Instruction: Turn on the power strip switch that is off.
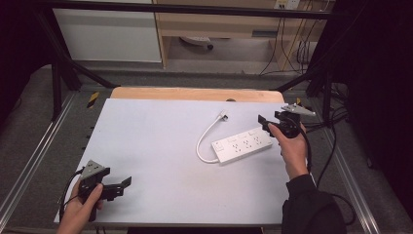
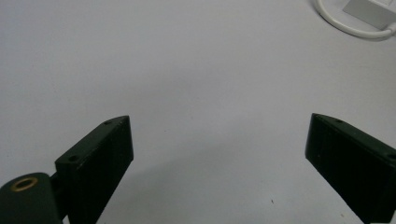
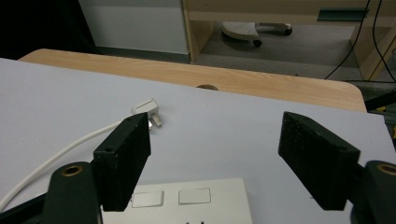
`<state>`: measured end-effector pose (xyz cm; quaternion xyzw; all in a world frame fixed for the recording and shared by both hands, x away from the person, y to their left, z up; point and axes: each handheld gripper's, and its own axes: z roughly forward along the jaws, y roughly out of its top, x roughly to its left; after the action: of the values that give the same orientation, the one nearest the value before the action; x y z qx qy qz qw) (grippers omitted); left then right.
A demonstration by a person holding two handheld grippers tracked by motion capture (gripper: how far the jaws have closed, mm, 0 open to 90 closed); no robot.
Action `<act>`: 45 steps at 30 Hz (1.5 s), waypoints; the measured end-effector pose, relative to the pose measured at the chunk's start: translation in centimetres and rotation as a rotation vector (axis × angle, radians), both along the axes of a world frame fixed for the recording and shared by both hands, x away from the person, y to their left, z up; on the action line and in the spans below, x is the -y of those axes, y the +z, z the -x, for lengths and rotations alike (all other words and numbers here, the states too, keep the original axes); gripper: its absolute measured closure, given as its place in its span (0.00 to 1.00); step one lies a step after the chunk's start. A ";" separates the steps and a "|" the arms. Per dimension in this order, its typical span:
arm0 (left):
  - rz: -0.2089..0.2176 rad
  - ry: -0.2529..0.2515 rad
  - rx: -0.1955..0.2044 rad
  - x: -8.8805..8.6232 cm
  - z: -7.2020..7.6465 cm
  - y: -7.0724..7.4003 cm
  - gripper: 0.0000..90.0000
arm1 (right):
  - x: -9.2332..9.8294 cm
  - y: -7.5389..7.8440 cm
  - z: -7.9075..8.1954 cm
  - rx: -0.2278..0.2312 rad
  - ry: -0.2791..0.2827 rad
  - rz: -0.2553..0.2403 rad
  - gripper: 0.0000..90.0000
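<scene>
Now the right gripper (image 1: pixel 267 123), jaws apart and holding nothing, hovers at the power strip (image 1: pixel 242 145) right of middle, and next must pinch its end.

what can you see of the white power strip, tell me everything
The white power strip looks like glossy plastic: a flat bar with a row of sockets and square switches on top. It lies slanted on the grey mat's right half. Its cord loops from the near end to a plug lying loose. The right gripper hovers at its far end, fingers apart, not touching.
</scene>
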<state>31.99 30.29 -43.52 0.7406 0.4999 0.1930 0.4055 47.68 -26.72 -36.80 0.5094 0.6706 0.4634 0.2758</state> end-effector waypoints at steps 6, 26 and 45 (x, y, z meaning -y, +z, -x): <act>0.000 -0.001 0.000 0.0 0.0 0.0 0.09 | -0.2 -0.2 -0.5 -0.004 -0.009 0.006 0.37; 0.001 -0.003 -0.001 0.0 0.0 0.1 0.09 | -1.0 -1.9 -2.1 -0.044 -0.008 0.025 0.59; 0.004 -0.005 0.000 0.0 0.0 0.1 0.09 | -1.9 -2.9 -2.6 -0.064 0.033 0.028 0.80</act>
<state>31.96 30.29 -43.47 0.7411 0.4984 0.1911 0.4073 50.29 -24.83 -39.67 0.5087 0.6938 0.4420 0.2537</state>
